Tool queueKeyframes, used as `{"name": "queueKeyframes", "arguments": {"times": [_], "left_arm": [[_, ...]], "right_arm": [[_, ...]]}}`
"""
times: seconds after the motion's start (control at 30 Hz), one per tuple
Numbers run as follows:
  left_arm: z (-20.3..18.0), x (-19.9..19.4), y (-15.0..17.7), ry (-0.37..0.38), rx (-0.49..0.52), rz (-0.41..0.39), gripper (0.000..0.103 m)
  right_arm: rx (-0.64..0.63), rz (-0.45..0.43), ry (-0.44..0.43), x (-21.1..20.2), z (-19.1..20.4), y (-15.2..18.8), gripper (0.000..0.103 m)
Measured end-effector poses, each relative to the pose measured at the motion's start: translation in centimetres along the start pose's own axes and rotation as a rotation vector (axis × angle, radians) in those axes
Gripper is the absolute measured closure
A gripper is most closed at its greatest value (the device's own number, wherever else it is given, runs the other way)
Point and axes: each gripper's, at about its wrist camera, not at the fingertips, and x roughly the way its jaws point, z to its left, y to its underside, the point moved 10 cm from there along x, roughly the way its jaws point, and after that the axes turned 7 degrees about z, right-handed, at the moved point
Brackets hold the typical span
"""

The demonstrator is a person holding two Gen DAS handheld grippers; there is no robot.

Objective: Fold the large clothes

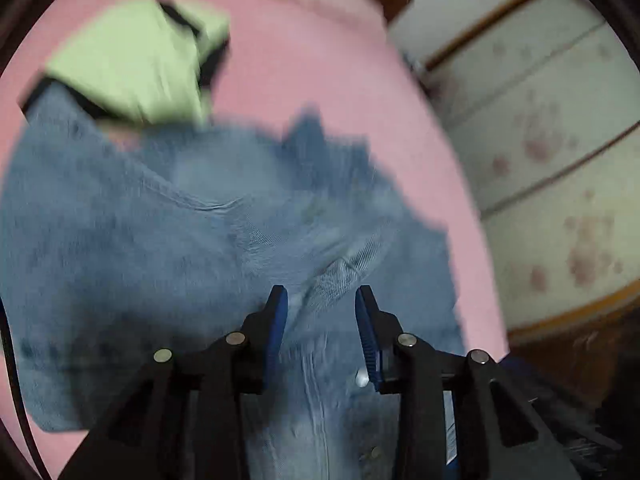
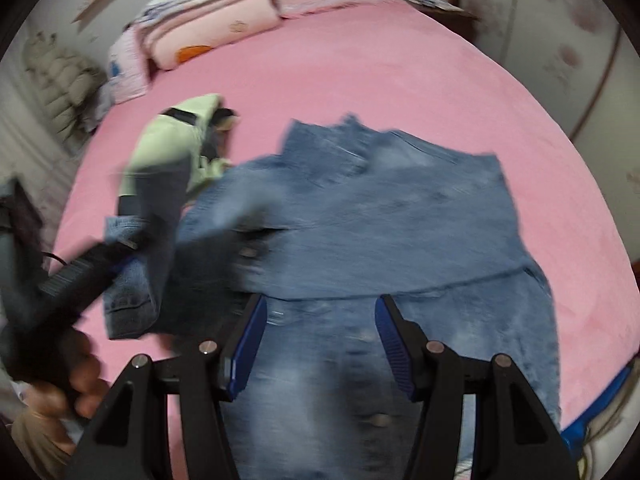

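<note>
Both tongs, left and right, gape empty above the blue denim jacket spread on the pink bed.

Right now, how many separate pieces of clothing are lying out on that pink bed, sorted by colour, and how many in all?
Blue: 1, the denim garment spread across the pink bed.
Light green: 1, the green garment beside the denim, with dark trim.
Total: 2 pieces of clothing. The folded bedding stacked at the far end is not counted as clothing.
</note>
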Motion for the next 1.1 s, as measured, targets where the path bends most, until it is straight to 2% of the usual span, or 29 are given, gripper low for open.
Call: {"name": "queueKeyframes", "arguments": {"times": [0.07,0.1,0.13,0.17,0.27,0.33,0.43,0.53,0.67,0.77,0.83,1.0,1.07,1.1], "left_arm": [[-0.1,2.5,2.0,-0.027,-0.025,0.069,0.07],[0.0,2.8,3.0,-0.028,-0.038,0.076,0.068],[-0.1,2.6,3.6,-0.025,-0.046,0.07,0.062],[-0.1,2.2,4.1,-0.028,-0.045,0.065,0.058],[0.2,-0.3,6.2,-0.063,-0.028,0.037,0.056],[1.6,-2.6,7.1,-0.112,-0.021,0.014,0.056],[5.1,-5.8,8.6,-0.233,-0.029,-0.027,0.056],[9.6,-7.5,10.1,-0.334,-0.094,-0.041,0.056],[13.8,-7.9,10.9,-0.407,-0.195,-0.062,0.056],[15.4,-7.7,11.0,-0.407,-0.242,-0.081,0.056],[15.8,-7.6,11.0,-0.399,-0.255,-0.093,0.056],[15.2,-7.6,10.9,-0.399,-0.225,-0.097,0.056],[15.0,-7.7,10.9,-0.401,-0.21,-0.095,0.056],[14.9,-7.7,10.8,-0.402,-0.204,-0.093,0.056]], "right_arm": [[0.015,0.027,0.003,1.2,-2.2,0.6,0.047],[0.018,0.034,-0.002,1.5,-2.8,0.8,0.047],[0.018,0.042,-0.013,2.1,-3.3,1.0,0.047],[0.016,0.048,-0.029,2.6,-3.7,1.1,0.047],[0.006,0.078,-0.11,4.2,-3.6,1.4,0.047],[0.001,0.104,-0.176,5.4,-2.8,1.4,0.047],[-0.001,0.162,-0.293,8.1,-1.0,1.4,0.047],[0.023,0.229,-0.382,10.9,0.9,2.0,0.047],[0.08,0.3,-0.457,14.7,2.9,2.5,0.047],[0.114,0.32,-0.471,16.6,3.6,2.4,0.051],[0.139,0.329,-0.486,17.5,3.9,2.2,0.06],[0.159,0.34,-0.478,18.6,4.1,2.1,0.065],[0.178,0.334,-0.48,18.4,3.9,2.0,0.068],[0.185,0.327,-0.482,18.2,3.6,2.0,0.074]]}}
